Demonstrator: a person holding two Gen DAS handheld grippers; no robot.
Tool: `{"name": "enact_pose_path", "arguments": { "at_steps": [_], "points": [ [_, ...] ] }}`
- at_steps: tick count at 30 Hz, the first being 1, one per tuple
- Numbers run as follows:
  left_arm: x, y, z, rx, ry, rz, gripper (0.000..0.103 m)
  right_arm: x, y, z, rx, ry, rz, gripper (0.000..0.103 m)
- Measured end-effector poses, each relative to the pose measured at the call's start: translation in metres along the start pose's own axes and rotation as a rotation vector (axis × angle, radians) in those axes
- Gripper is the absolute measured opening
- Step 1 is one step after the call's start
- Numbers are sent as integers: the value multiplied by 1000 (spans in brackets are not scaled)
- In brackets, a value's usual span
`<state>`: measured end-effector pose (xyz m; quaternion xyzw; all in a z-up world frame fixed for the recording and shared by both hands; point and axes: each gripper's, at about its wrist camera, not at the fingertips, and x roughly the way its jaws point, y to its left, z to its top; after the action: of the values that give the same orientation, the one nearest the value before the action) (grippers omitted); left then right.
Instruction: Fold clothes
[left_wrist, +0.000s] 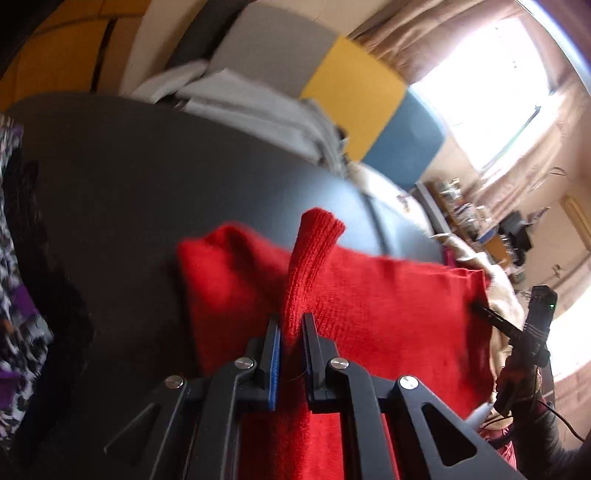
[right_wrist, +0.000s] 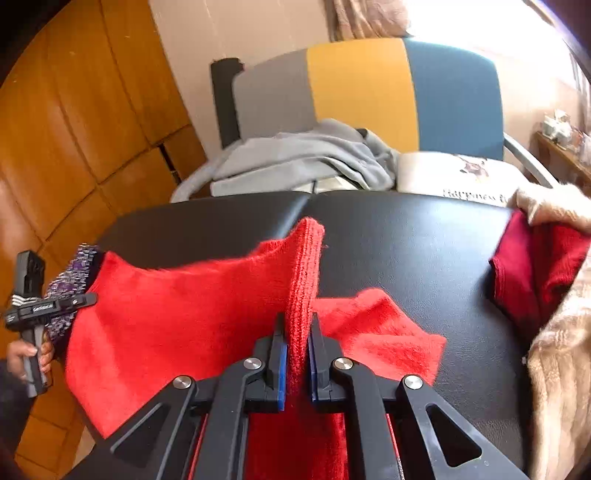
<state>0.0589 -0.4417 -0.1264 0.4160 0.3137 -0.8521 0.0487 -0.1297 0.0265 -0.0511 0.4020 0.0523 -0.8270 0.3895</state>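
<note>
A bright red knitted sweater (left_wrist: 388, 306) is stretched over the black table (left_wrist: 147, 206). My left gripper (left_wrist: 291, 325) is shut on its ribbed edge, which sticks up between the fingers. My right gripper (right_wrist: 298, 325) is shut on another ribbed edge of the same red sweater (right_wrist: 177, 317). In the left wrist view the right gripper (left_wrist: 480, 308) shows at the sweater's right end. In the right wrist view the left gripper (right_wrist: 86, 298) shows at its left end, held by a hand (right_wrist: 26, 356).
A dark red garment (right_wrist: 532, 273) and a beige fluffy one (right_wrist: 557, 354) lie at the table's right side. A black-and-white patterned cloth (left_wrist: 14, 295) lies at the left. Behind the table (right_wrist: 424, 240) a grey, yellow and blue chair (right_wrist: 369, 92) holds grey clothes (right_wrist: 303, 155).
</note>
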Motion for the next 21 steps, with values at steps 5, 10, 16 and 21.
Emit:
{"name": "enact_pose_path", "arguments": {
  "at_steps": [5,10,16,21],
  "points": [
    [-1,13,-7,-70,14,9,9,41,-20,-25,110,108,-7,9],
    [-4,20,-11,-132,23,31,15,40,-21,-32,122,82,4,9],
    [-44,-19,-18,-82,-128,83,24,0,-32,-33,197,13,73,34],
    [-42,-57,-41,30,-121,27,25,-50,-59,-61,304,-22,223,50]
  ]
}}
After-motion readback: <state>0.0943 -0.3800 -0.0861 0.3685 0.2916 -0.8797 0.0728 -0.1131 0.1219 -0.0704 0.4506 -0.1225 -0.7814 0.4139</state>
